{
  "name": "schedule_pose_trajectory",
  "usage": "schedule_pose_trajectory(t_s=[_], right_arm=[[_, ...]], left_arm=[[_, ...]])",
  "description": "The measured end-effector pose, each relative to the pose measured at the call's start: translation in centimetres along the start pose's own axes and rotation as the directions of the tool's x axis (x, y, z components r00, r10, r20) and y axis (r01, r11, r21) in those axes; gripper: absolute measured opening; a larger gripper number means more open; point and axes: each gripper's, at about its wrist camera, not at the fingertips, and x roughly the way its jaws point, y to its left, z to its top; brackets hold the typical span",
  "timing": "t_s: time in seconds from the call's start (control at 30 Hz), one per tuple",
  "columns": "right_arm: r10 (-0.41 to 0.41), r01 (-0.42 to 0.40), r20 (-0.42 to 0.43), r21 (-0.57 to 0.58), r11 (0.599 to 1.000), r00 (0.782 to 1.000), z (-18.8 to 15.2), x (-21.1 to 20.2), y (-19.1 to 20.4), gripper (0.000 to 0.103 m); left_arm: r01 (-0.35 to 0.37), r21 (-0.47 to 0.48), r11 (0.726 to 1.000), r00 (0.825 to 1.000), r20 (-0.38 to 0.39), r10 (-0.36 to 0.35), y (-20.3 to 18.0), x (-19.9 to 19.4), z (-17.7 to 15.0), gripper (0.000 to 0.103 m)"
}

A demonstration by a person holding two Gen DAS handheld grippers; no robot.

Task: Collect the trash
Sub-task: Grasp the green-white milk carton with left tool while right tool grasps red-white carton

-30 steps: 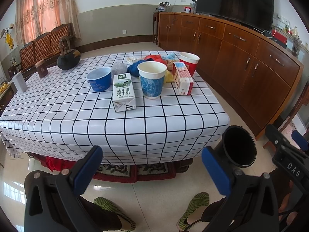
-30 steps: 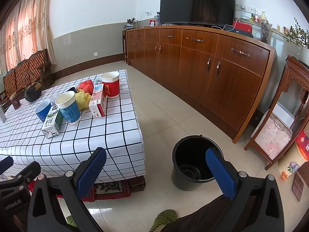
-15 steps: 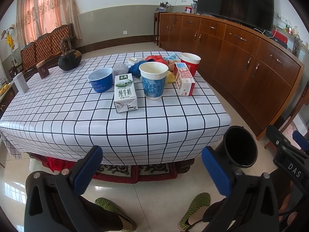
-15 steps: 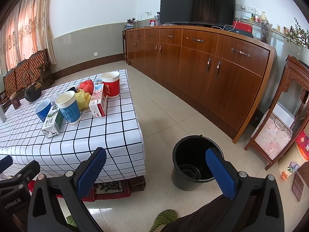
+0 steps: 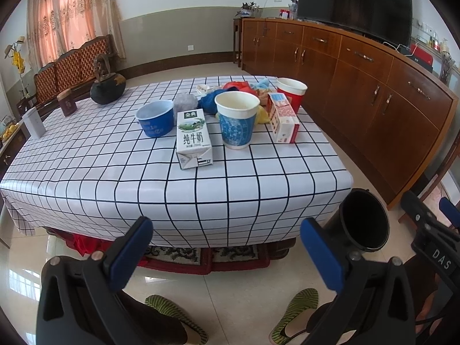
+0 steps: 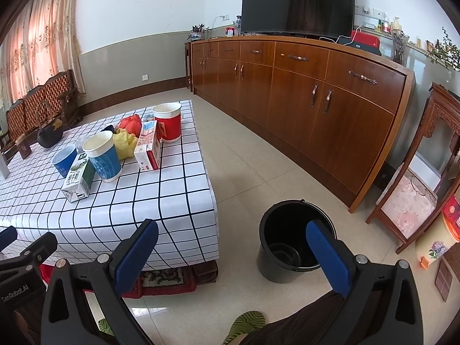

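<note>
Trash sits on the checked table: a white milk carton lying flat, a tall blue paper cup, a low blue bowl, a red-and-white carton, a red cup and crumpled wrappers. A black bucket stands on the floor to the table's right. My left gripper hangs open before the table's front edge, holding nothing. Above the bucket's near side my right gripper is open and empty too. The same milk carton and blue paper cup show in the right wrist view.
A black kettle, a small brown box and a grey box stand at the table's far left. A long wooden sideboard with a TV runs along the right. The person's green slippers rest on the tiled floor.
The left wrist view has risen and drifted slightly, so the table objects sit a little lower and more to the right. The right wrist view is unchanged. Both grippers stay open.
</note>
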Motion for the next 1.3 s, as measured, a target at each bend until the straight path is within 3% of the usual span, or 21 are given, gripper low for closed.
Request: schedule_pose_trajectory(t_s=[0.53,1.3], right_arm=[[0.02,-0.021,-0.013,-0.031,0.999,1.0,0.5,1.8,1.2,0.103],[0.129,-0.134,-0.064,-0.066,0.989,0.99,4.6,10.1,6.5,0.103]], left_arm=[[0.0,-0.032,0.999,1.0,-0.006,0.0,1.3,1.7,1.1,0.103],[-0.026,-0.099,0.995,0.998,-0.068,0.019,4.6,10.1,5.3,0.096]])
